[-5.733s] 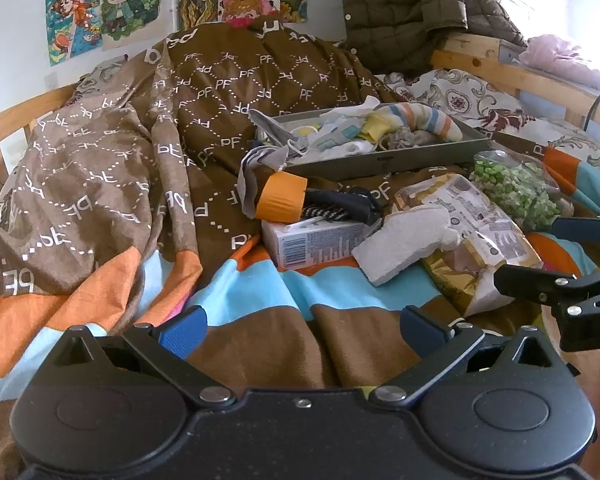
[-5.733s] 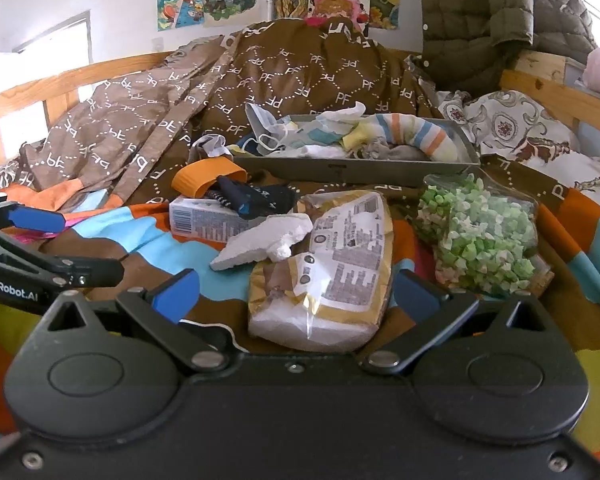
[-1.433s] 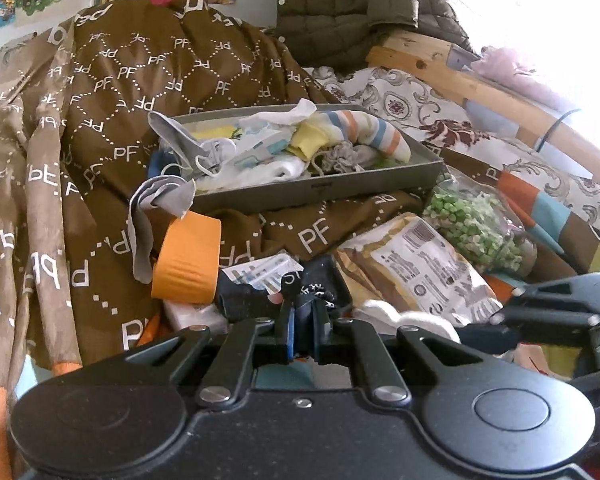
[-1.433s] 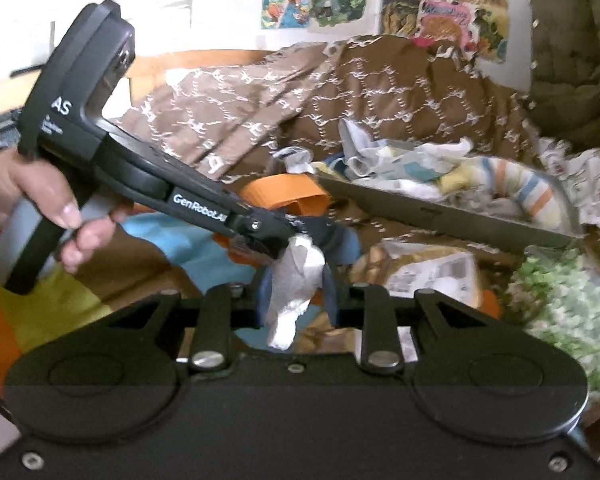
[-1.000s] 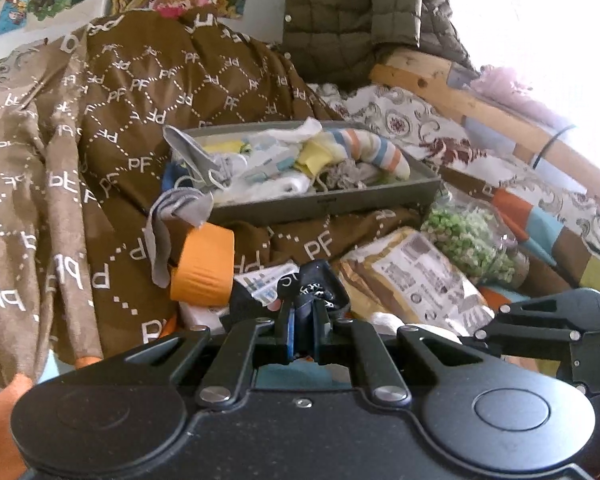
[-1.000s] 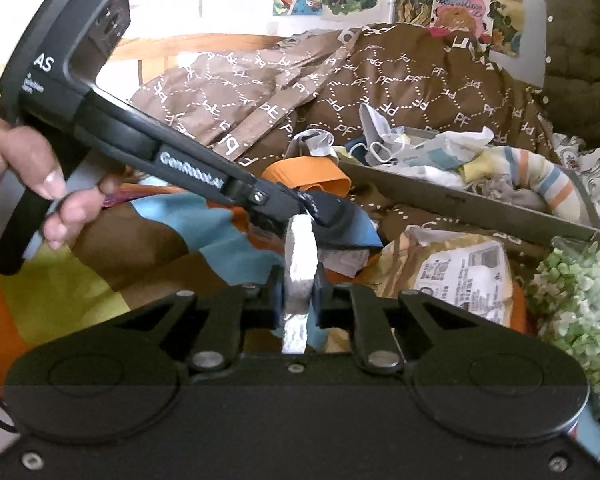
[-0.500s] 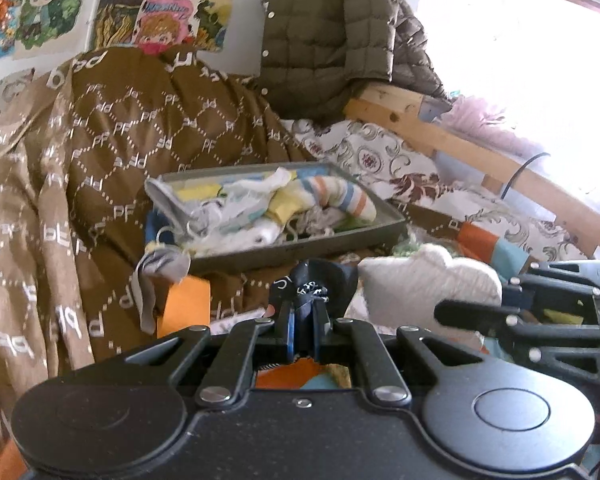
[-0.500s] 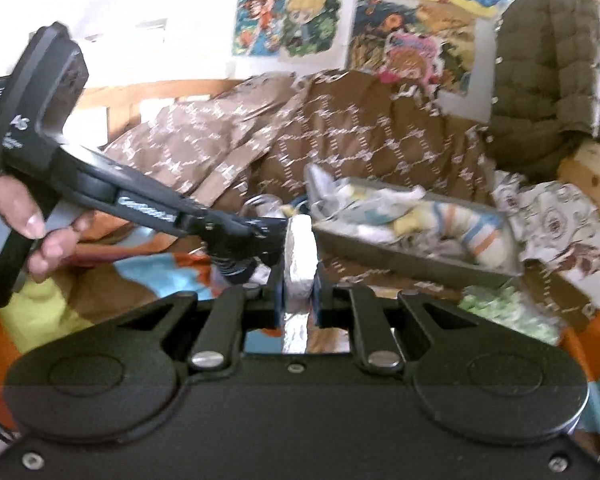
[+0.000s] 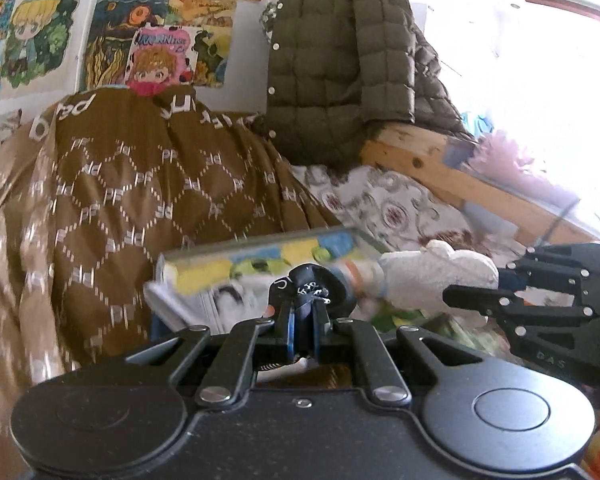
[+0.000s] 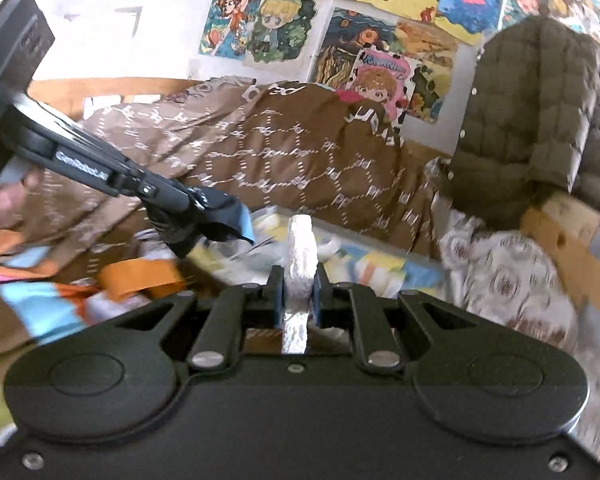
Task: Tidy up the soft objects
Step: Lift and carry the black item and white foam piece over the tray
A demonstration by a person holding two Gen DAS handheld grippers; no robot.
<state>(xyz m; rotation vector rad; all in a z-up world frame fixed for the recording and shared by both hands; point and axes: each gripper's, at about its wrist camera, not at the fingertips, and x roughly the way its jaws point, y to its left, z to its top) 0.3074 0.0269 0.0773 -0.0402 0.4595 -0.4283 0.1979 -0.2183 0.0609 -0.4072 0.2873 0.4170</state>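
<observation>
Holding both items above the bed: left gripper (image 9: 303,314) clamped on a dark sock (image 9: 314,280), right gripper (image 10: 299,294) clamped on a white sock (image 10: 300,252), grey tray (image 9: 260,242) just beyond, blurred.

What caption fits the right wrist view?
Right gripper clamps a white fuzzy sock near the grey tray.

Matt black plastic left gripper (image 9: 303,322), fuzzy white cloth piece (image 10: 300,249), quilted olive jacket (image 9: 340,68), bare wooden bed rail (image 9: 440,168)
</observation>
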